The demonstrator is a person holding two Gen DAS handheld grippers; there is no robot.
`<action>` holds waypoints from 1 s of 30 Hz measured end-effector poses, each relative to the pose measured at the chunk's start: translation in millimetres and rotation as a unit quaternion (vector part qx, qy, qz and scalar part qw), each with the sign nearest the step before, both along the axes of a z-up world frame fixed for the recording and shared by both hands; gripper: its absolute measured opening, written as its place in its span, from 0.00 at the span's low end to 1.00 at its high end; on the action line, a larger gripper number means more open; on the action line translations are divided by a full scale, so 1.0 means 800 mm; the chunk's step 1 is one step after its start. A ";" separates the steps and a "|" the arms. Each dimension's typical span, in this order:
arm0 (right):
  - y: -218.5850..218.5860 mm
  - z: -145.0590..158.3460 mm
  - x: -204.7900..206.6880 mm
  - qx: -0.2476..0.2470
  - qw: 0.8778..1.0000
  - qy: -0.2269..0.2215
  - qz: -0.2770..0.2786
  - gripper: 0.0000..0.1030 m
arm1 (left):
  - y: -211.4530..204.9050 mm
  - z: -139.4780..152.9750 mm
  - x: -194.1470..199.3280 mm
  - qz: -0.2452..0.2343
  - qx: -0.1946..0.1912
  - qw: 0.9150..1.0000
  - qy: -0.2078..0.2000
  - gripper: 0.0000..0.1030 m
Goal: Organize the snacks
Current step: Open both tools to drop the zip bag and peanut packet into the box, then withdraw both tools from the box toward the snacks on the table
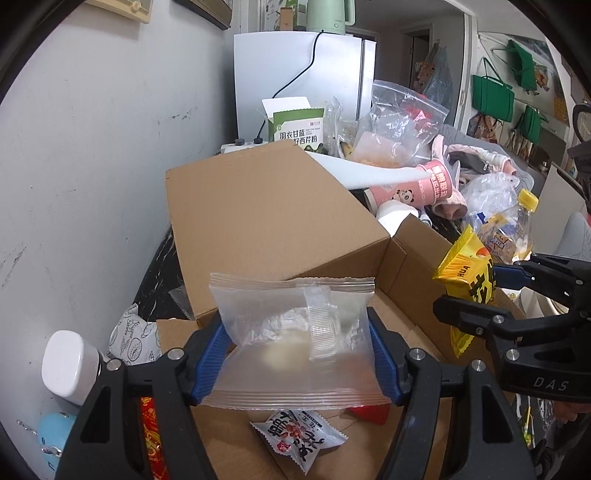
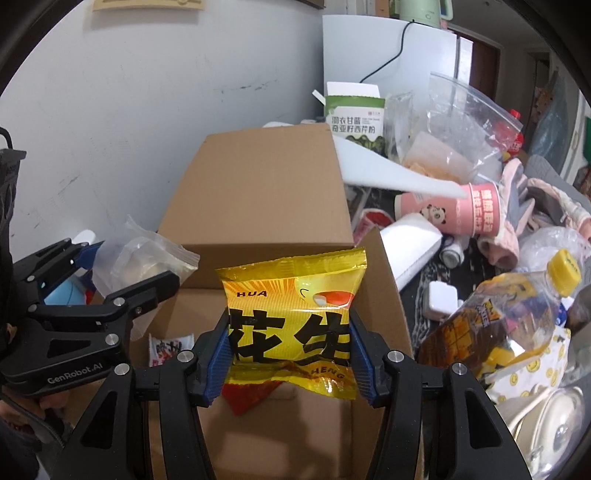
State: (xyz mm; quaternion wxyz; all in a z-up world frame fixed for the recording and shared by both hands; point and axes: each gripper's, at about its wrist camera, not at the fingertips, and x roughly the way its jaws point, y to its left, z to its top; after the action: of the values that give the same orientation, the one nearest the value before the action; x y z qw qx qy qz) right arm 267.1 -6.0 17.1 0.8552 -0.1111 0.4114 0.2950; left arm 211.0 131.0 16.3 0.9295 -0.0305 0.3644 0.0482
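1. Closest to my left lens, my left gripper (image 1: 295,347) pinches a frosted clear packet (image 1: 291,343) between its blue pads, one pad pressed on each side edge.
2. Closest to my right lens, my right gripper (image 2: 290,354) is clamped on a yellow peanut bag (image 2: 291,321) with big black characters; the pads press both its sides.
3. Both packets hang over an open cardboard box (image 1: 266,221). Its back flap stands up toward the wall.
4. On the box floor lies a white snack pack (image 1: 299,439) with red and black print, beside a red wrapper (image 1: 369,413) partly hidden by my packet.
5. Left of the box, near the wall, stand a white-capped bottle (image 1: 70,365) and a pale blue object (image 1: 55,439) I cannot identify.
6. Beneath everything is a dark marbled surface (image 1: 162,258), pushed against a scuffed white wall (image 1: 92,147).
7. Behind the box, a green-and-white carton (image 1: 299,125) stands open, and a clear zip bag (image 1: 406,122) slumps beside it.
8. To the right lies a pink panda cup (image 1: 417,184) on its side, near pink clothing (image 1: 476,158) and a yellow-capped bottle (image 1: 517,225).
9. Farther back stands a white fridge (image 1: 303,77) with a pale green kettle (image 1: 328,14) on top; a black cord hangs down its front.
10. Green bags (image 1: 493,98) hang on the far right wall.
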 end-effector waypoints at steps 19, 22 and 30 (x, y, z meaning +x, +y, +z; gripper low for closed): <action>-0.021 0.046 -0.023 -0.017 0.999 -0.035 -0.025 0.66 | -0.016 0.043 -0.015 0.012 0.032 0.999 0.009 0.69; -0.027 0.063 -0.031 -0.014 0.998 -0.049 -0.028 0.66 | -0.021 0.061 -0.024 0.007 0.032 0.999 -0.005 0.69; -0.048 0.113 -0.063 -0.001 0.996 -0.085 -0.039 0.66 | -0.036 0.112 -0.056 -0.008 0.034 0.998 -0.046 0.69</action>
State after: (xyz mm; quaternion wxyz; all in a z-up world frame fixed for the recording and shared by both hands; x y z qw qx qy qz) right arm 217.0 -44.7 107.4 0.8981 -0.1203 0.3412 0.2501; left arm 165.8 102.4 105.6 0.9461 0.0018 0.3196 0.0518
